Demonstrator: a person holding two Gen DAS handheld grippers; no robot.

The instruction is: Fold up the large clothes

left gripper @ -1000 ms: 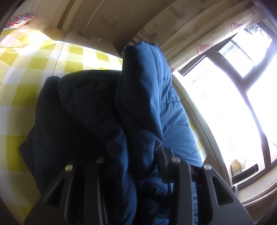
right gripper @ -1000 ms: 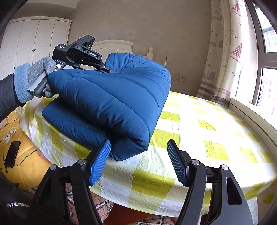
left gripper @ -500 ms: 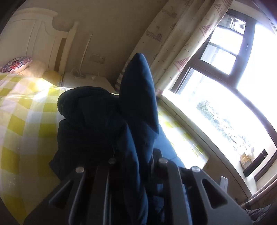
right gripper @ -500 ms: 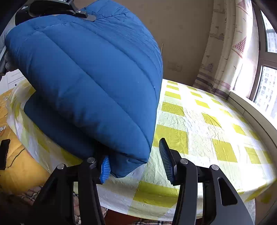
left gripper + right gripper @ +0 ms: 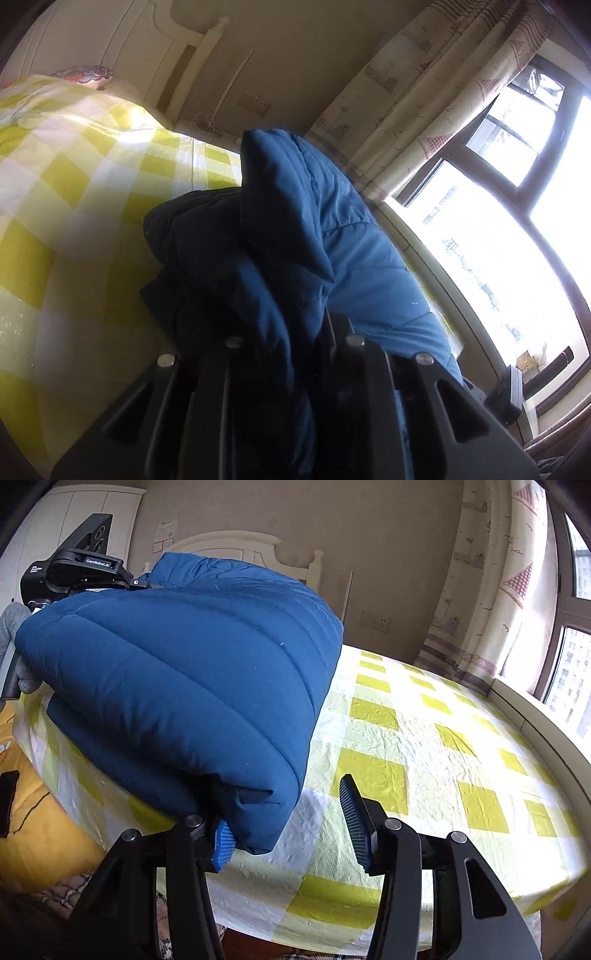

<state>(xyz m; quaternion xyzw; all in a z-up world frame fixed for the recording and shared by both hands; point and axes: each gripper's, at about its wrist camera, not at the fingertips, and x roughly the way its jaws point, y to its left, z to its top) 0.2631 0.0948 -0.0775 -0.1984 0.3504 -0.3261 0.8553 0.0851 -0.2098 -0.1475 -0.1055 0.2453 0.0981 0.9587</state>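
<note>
A blue padded jacket [image 5: 184,664] lies doubled over on the yellow checked bed [image 5: 424,738], its upper layer bulging over the lower one. My left gripper [image 5: 144,583], held by a grey-gloved hand [image 5: 14,627], grips the jacket's far upper edge. In the left wrist view a fold of the jacket [image 5: 332,240] runs up between the fingers of the left gripper [image 5: 284,332], whose jaws are starting to open. My right gripper [image 5: 282,812] is at the jacket's near corner. Its left pad [image 5: 221,845] touches the fabric, while the right pad [image 5: 354,819] stands apart over the sheet.
A white headboard [image 5: 229,542] and wall stand behind the bed. Curtains [image 5: 498,572] and a window sill [image 5: 546,716] run along the right. A yellow quilt [image 5: 40,834] with a dark flat object [image 5: 7,801] lies at the lower left, past the bed's edge.
The left gripper has carried the jacket's upper fold across and slightly down, so the bulge sits lower and farther from the right camera. The right jaws narrowed around the near corner a second ago.
</note>
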